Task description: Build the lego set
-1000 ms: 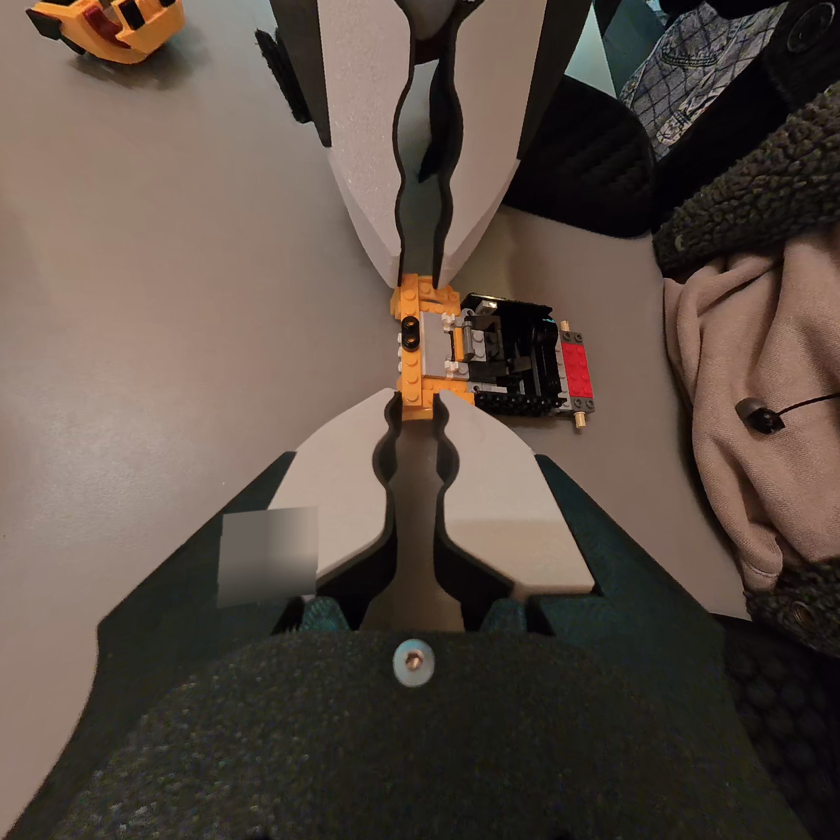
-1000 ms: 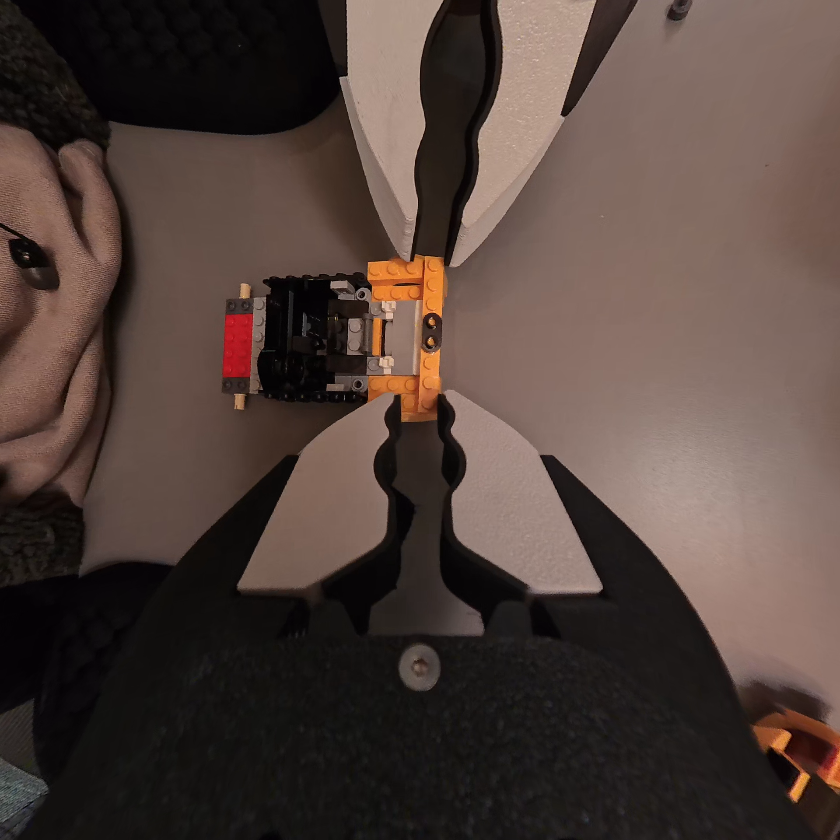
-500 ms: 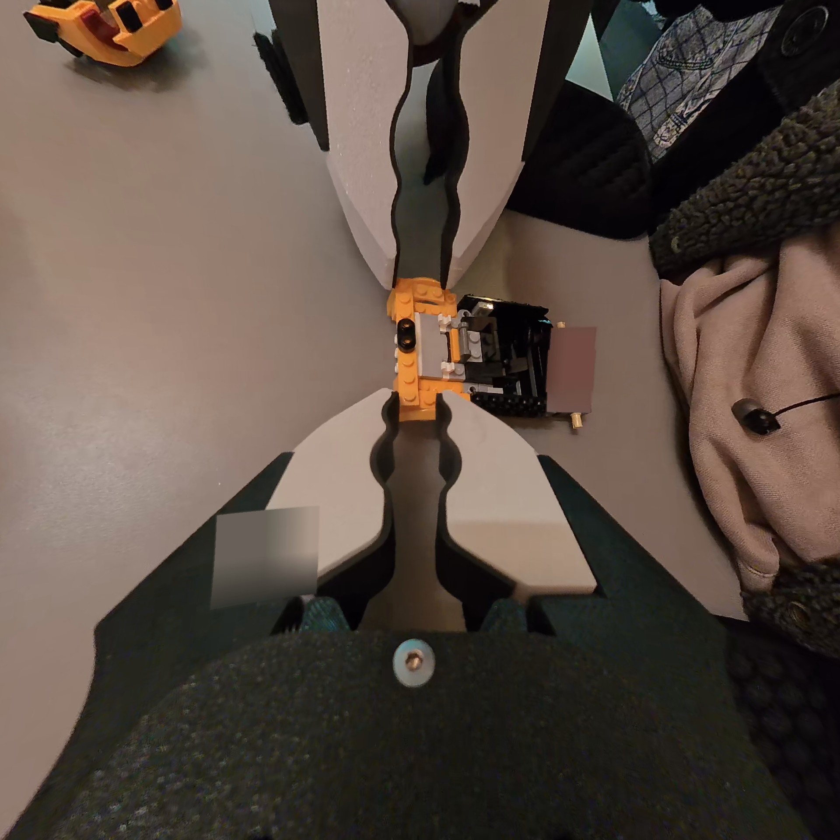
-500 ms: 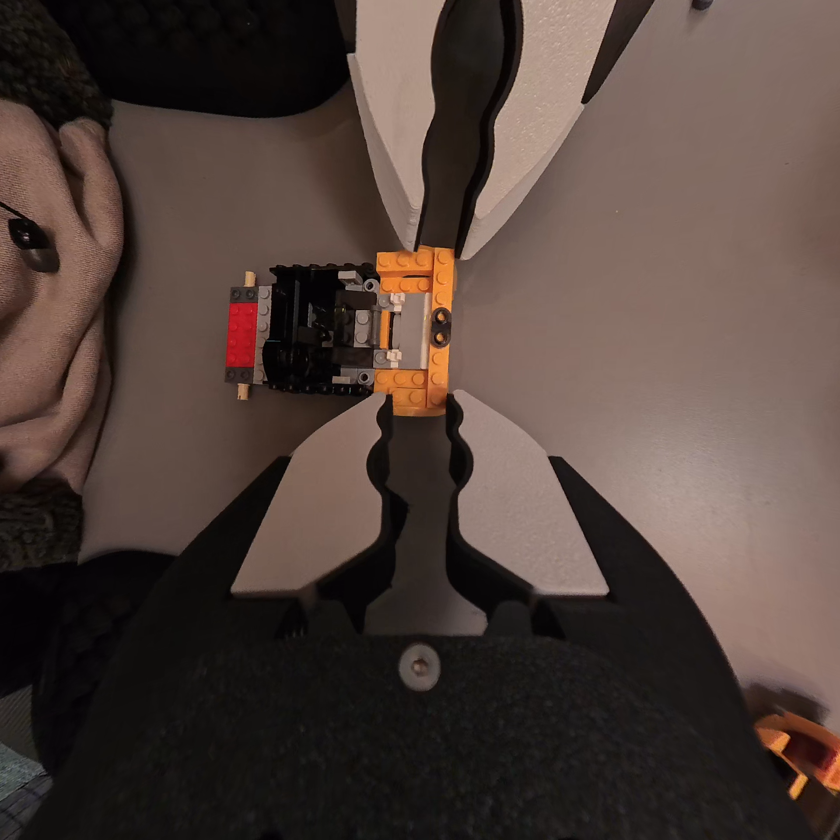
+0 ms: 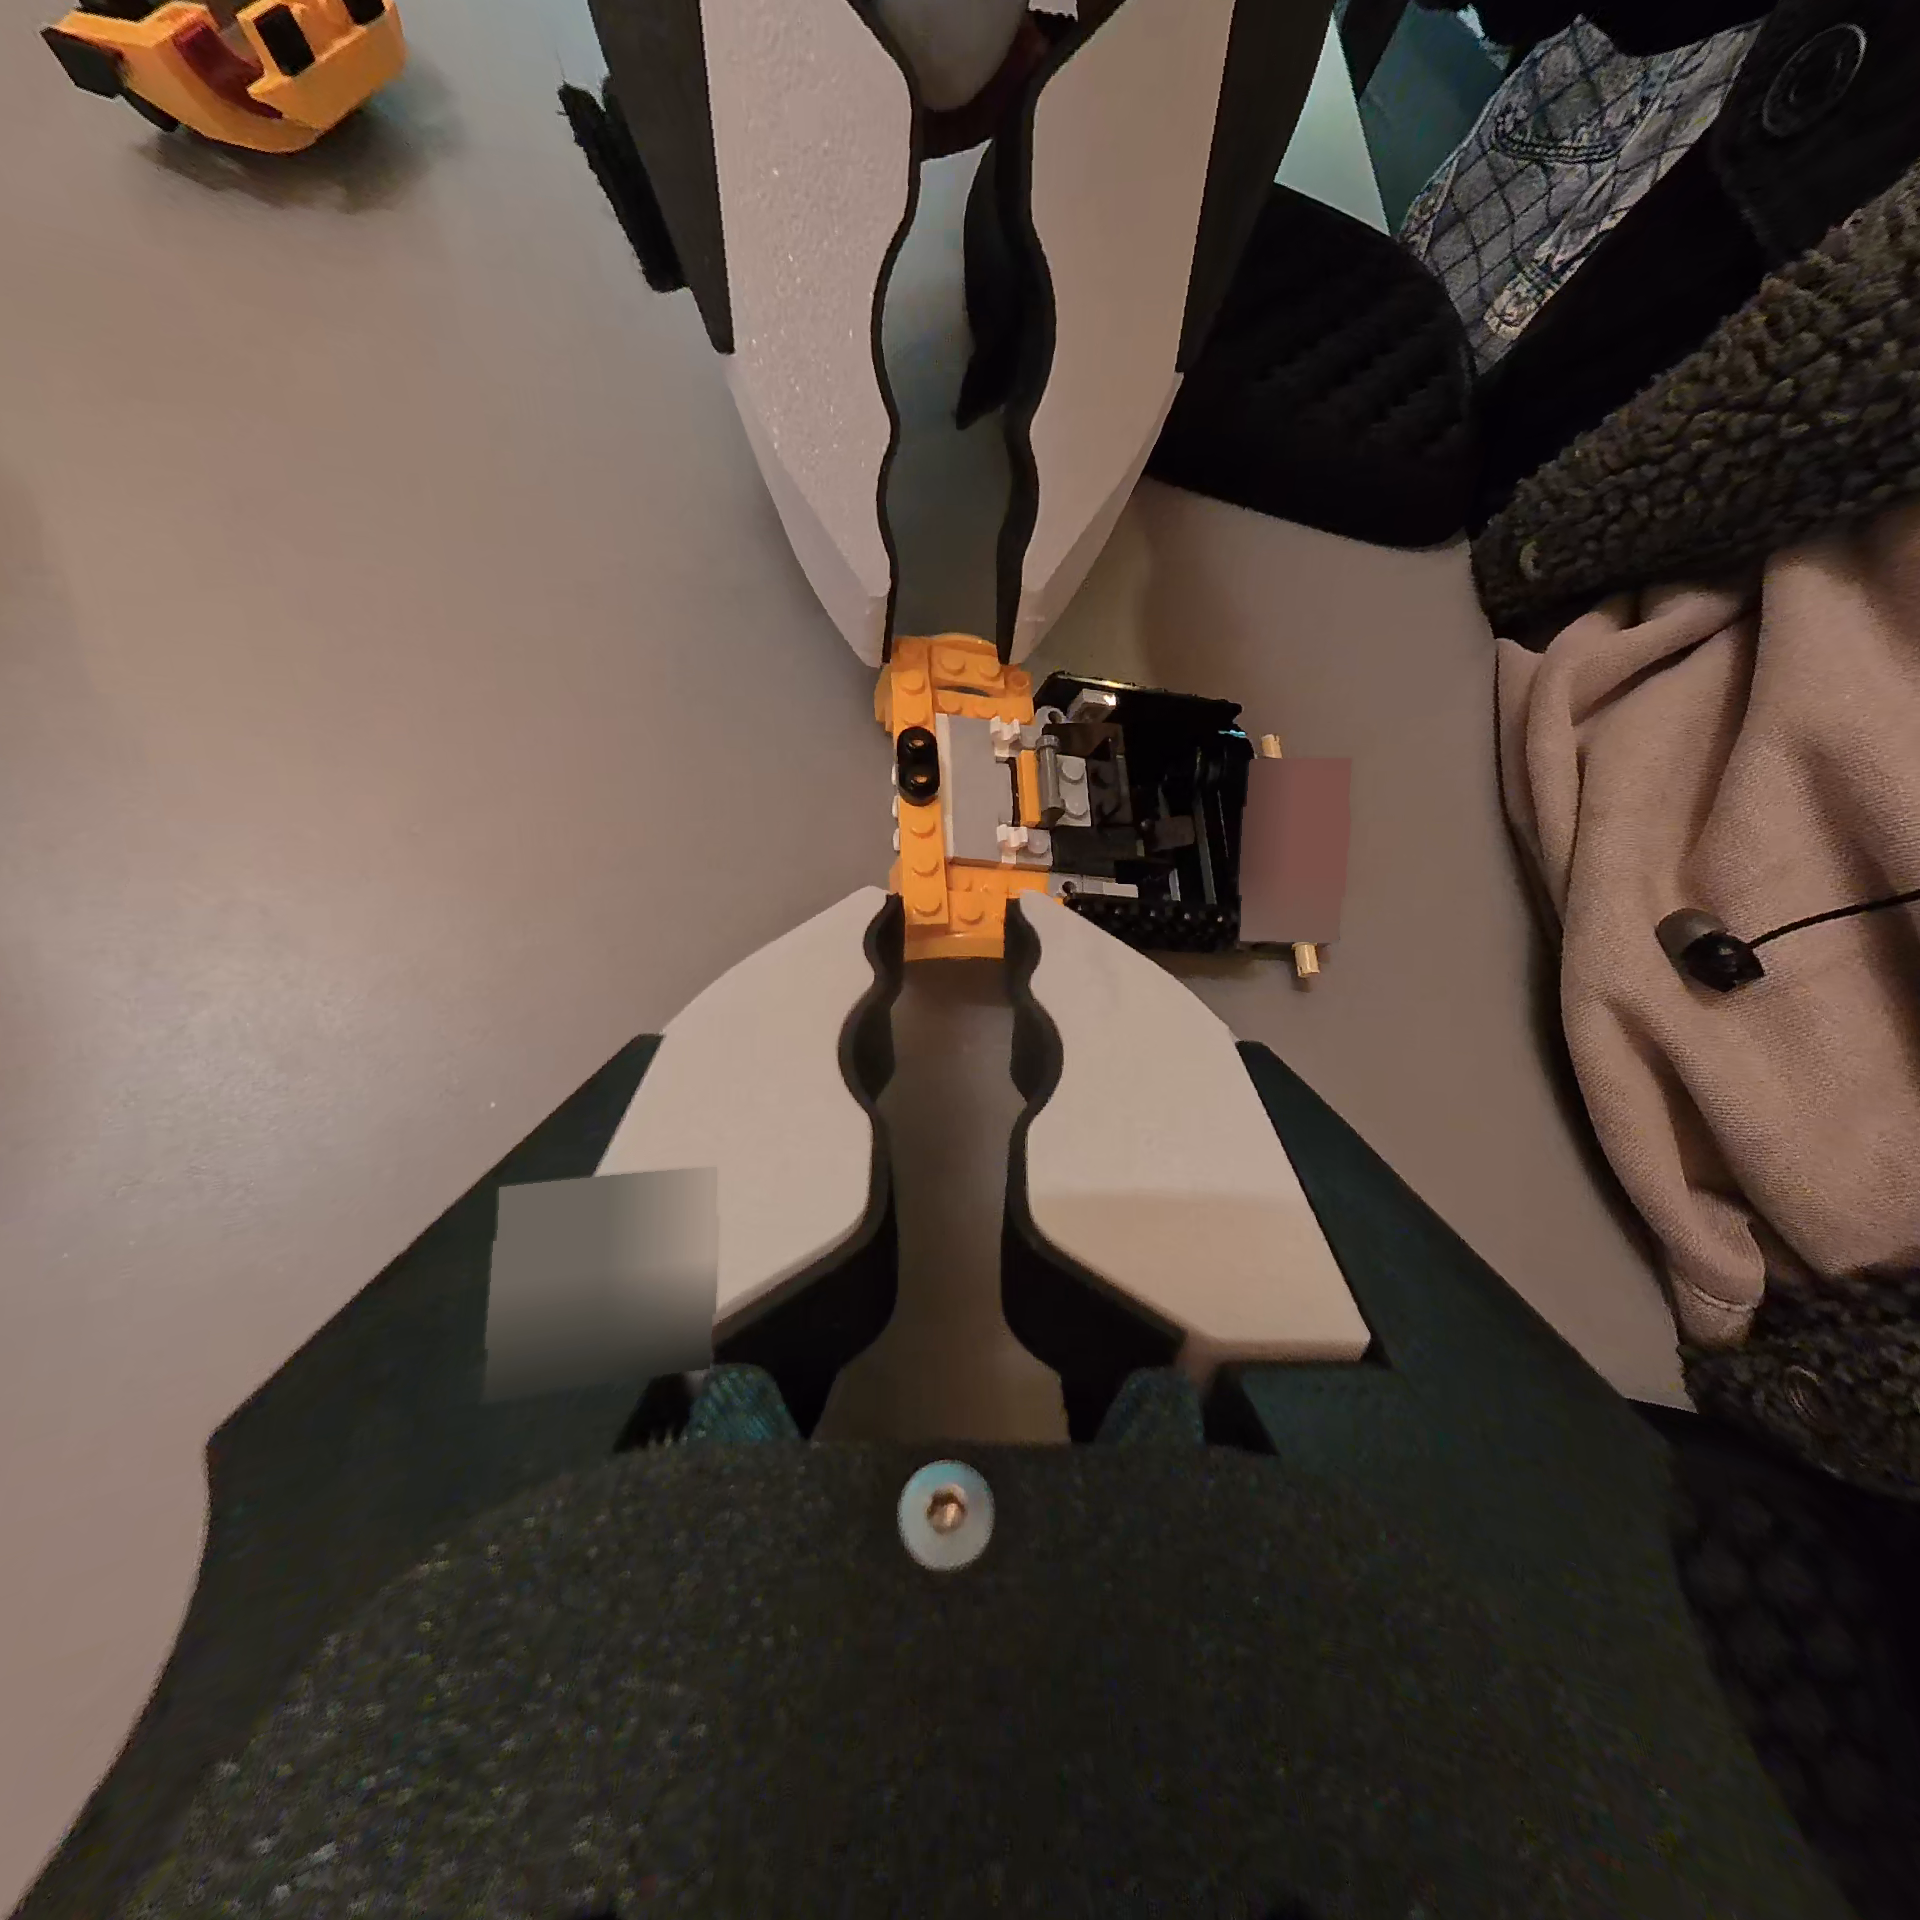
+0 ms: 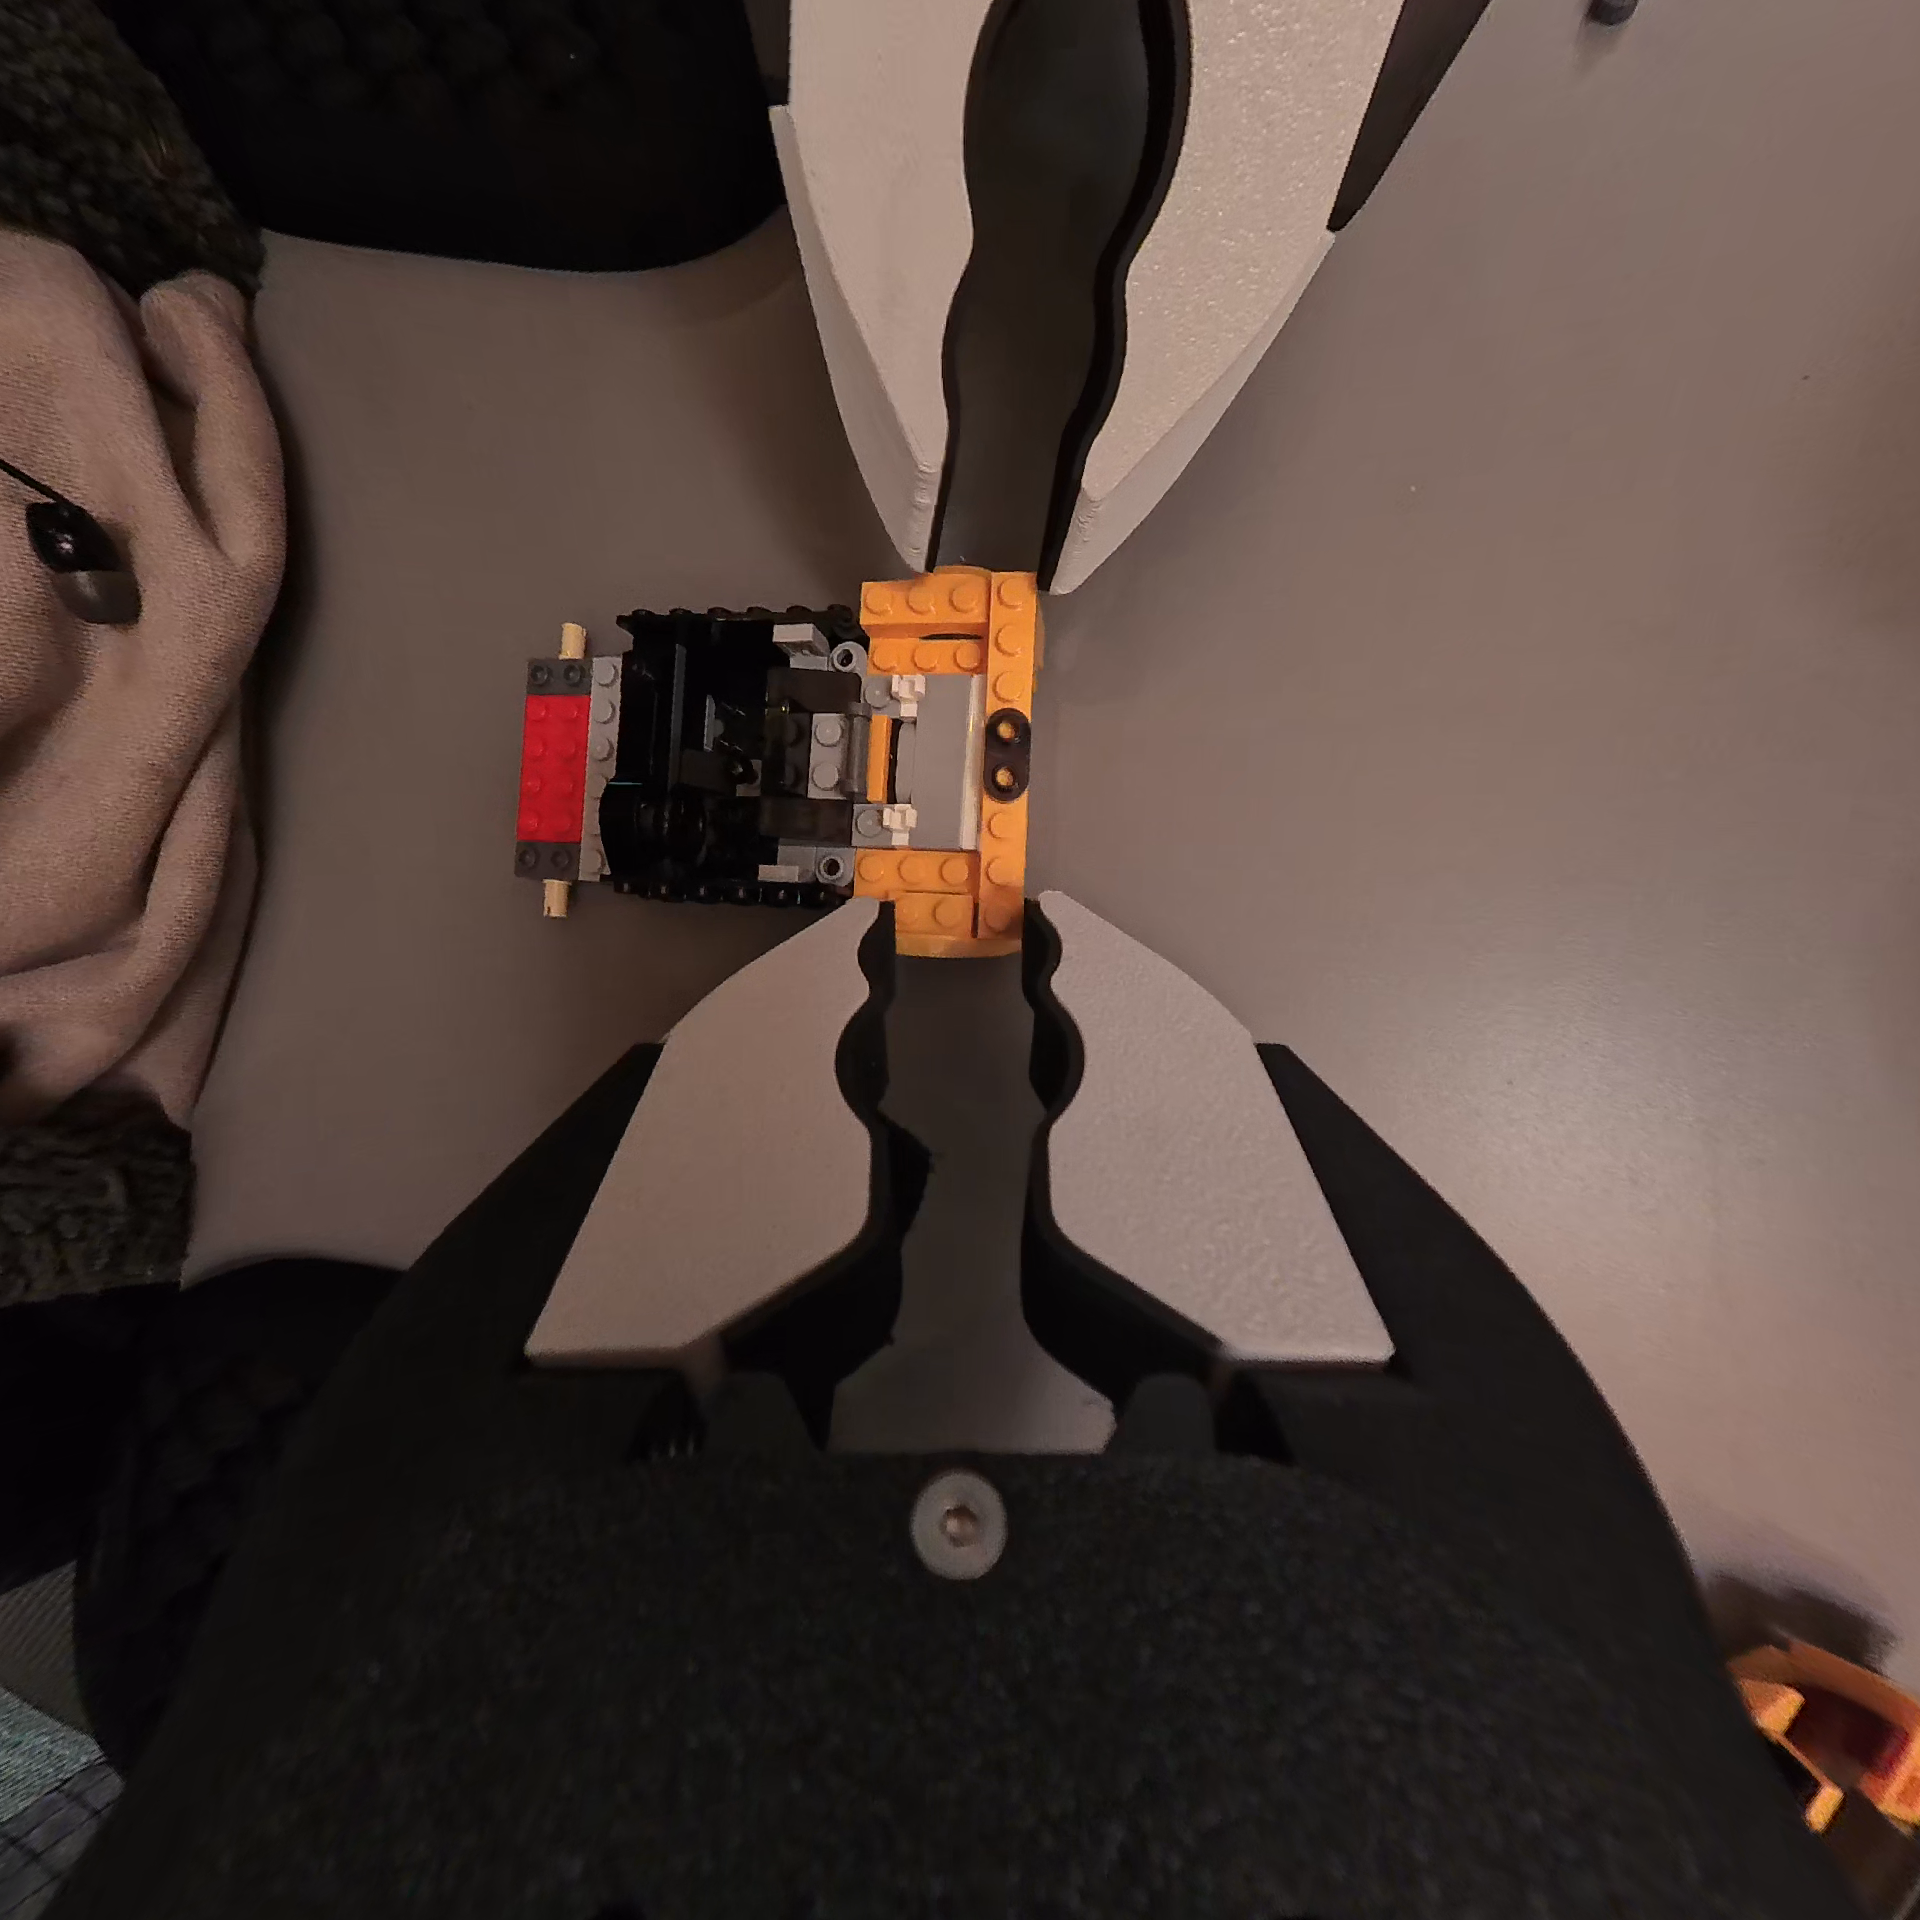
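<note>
A lego vehicle lies on the grey table (image 5: 364, 727). It has a black body (image 5: 1143, 810) (image 6: 707, 769), a red plate (image 6: 553, 769) at one end and an orange frame (image 5: 920, 852) (image 6: 1008, 665) at the other. My left gripper (image 5: 954, 914) is shut on one end of the orange frame. My right gripper (image 6: 958, 920) is shut on the opposite end. They face each other tip to tip across the frame. The right gripper also shows at the top of the left wrist view (image 5: 945, 644), and the left gripper at the top of the right wrist view (image 6: 987, 566).
A separate orange lego assembly (image 5: 239, 73) (image 6: 1839, 1725) lies farther off on the table. A person in a beige top (image 5: 1683, 935) (image 6: 114, 623) and dark fleece sits at the table edge beside the model. A black padded object (image 5: 1320, 384) sits near that edge. Spacing between my two grippers at the tips: around 6 cm. The red plate (image 6: 553, 769) is about equally far from each gripper, around 9 cm.
Both grippers have closed in on the model. The ends of the orange frame now fill the gaps between the fingertips. The model has stayed in about the same place.
</note>
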The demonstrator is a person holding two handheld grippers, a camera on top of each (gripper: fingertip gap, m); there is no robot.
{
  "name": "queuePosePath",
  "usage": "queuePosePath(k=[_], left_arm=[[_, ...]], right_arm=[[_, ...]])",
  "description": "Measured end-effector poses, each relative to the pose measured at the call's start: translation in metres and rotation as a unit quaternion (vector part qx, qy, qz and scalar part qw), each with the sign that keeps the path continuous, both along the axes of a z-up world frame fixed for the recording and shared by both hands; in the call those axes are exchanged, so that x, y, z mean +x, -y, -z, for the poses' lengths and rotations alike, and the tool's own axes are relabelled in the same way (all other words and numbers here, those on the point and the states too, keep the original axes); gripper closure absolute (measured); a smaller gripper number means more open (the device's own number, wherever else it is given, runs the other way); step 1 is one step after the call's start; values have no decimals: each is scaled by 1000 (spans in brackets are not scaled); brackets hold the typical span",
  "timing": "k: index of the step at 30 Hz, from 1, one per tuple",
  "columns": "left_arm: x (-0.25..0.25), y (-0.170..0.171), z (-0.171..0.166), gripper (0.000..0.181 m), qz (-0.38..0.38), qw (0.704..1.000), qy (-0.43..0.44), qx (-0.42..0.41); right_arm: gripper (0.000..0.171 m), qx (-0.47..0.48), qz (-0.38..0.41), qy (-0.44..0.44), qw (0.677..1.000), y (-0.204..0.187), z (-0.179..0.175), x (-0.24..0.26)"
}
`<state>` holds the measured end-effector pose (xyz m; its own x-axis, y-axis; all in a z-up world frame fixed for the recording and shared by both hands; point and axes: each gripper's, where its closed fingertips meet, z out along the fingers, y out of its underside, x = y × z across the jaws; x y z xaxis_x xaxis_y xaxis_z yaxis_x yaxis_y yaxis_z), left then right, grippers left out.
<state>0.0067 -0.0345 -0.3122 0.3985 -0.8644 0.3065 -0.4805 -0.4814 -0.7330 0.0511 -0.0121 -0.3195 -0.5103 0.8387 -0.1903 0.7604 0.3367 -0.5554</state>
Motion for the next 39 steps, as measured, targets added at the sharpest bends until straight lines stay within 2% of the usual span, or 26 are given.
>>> queuePosePath(k=[7, 33, 39], left_arm=[[3, 3, -5, 162, 7, 1000, -7, 20], [0, 3, 0, 158, 1, 1000, -10, 9], [2, 4, -10, 158, 2, 1000, -5, 28]], right_arm=[[149, 1, -2, 2, 1000, 0, 1, 0], [148, -9, -3, 9, 1000, 1, 0, -1], [148, -8, -5, 9, 1000, 1, 0, -1]])
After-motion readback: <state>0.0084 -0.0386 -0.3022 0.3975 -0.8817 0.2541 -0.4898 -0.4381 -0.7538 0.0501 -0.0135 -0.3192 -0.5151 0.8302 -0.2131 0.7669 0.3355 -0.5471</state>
